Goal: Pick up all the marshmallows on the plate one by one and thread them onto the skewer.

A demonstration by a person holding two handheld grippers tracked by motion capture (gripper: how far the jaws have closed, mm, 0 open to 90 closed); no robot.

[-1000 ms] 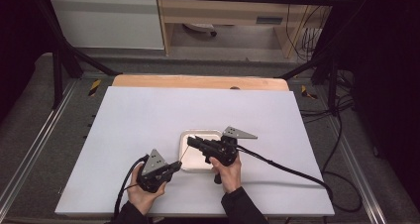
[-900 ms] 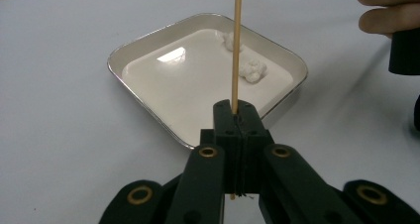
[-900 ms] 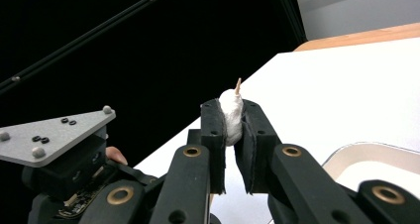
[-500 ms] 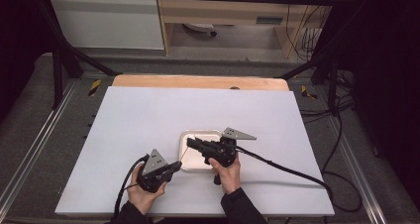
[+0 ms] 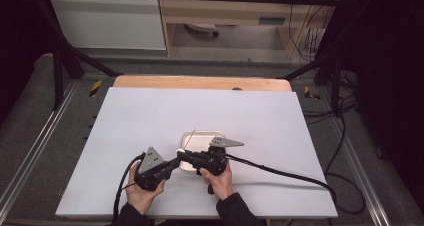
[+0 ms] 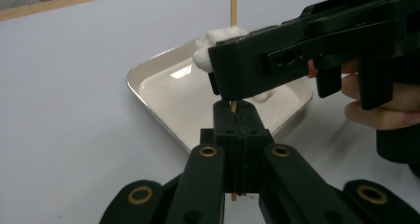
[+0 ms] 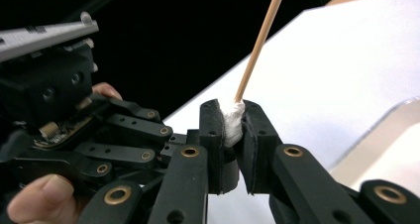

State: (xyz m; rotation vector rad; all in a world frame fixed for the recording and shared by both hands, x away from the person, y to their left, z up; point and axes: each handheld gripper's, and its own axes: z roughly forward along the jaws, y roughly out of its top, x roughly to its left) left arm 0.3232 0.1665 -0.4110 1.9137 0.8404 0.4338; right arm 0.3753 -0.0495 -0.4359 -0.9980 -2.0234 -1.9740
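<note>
Near the front edge of the white table sheet [image 5: 150,116], the person's two hands bring both black grippers together over the near-left corner of a shallow white rectangular tray [image 5: 205,138]. The left gripper [image 6: 236,125] has its jaws pressed narrow around the lower end of a thin wooden skewer [image 6: 233,6], which stands upright and passes out below the jaws. The right gripper [image 7: 233,130] is clamped on a soft white marshmallow [image 7: 232,121], squeezing it between its pads; the skewer runs down into the top of the marshmallow. In the left gripper view the marshmallow [image 6: 218,38] sits on the skewer above the left jaws, just over the tray's rim. The left hand [image 5: 142,193] and right hand [image 5: 220,178] grasp the handles.
</note>
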